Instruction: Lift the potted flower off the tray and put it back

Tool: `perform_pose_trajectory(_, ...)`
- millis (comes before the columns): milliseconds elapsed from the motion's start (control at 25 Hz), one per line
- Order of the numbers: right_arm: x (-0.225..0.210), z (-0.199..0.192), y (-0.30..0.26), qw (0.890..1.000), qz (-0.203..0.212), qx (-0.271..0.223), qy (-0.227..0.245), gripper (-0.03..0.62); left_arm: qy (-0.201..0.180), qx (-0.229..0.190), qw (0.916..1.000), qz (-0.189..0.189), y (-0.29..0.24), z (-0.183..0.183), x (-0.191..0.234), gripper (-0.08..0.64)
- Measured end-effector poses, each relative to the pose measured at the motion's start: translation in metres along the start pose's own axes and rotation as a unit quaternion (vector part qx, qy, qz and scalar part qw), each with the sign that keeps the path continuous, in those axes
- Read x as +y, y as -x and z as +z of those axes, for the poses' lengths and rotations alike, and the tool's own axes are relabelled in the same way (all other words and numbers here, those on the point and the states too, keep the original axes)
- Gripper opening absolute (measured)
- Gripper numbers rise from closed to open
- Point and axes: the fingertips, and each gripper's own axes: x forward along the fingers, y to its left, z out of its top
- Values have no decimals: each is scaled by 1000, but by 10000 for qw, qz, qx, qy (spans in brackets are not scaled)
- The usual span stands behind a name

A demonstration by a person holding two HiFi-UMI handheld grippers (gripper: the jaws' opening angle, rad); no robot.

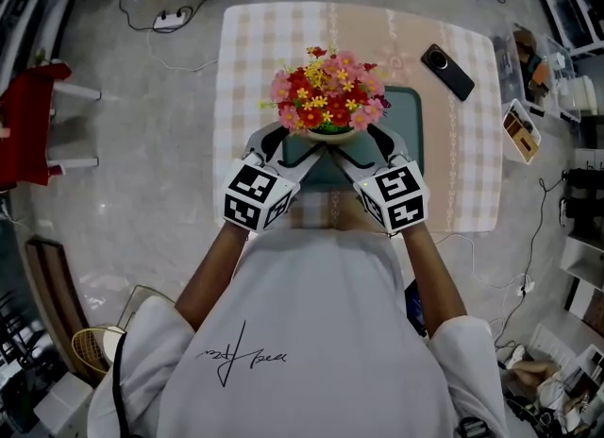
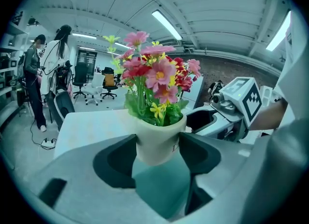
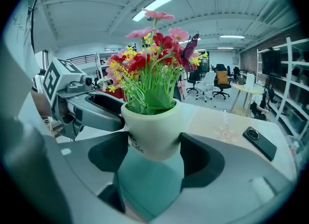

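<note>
The potted flower [image 1: 327, 96] is a cream pot [image 2: 157, 143] of red, pink and yellow blooms. It is held over the near part of the dark green tray [image 1: 408, 129], seemingly a little above it. My left gripper [image 1: 294, 143] comes at the pot from the near left and my right gripper [image 1: 363, 145] from the near right. In the left gripper view the left gripper [image 2: 158, 143] is shut on the pot, both jaws against its sides. The right gripper [image 3: 153, 143] clasps the same pot [image 3: 152, 136] in the right gripper view. Green tray surface [image 3: 149, 184] shows below it.
The tray lies on a table with a checked cloth [image 1: 255, 58]. A black phone [image 1: 448, 71] lies at the far right of the table. A red chair [image 1: 33, 115] stands left, a power strip [image 1: 170, 19] with cables lies beyond, and shelves line the right. People [image 2: 53, 68] stand far off.
</note>
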Motion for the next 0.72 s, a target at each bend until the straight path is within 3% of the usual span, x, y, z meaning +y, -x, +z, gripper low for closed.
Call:
perform_pose_trajectory(480,10,13,16,9997,-132,-183,-53,345,-13,-154,9998,-143,15,12,-8,273)
perform_pose_trajectory(720,12,26,29,9989,-277,-331,177,342,-106,-299,9994,-159,24,25,-15,273)
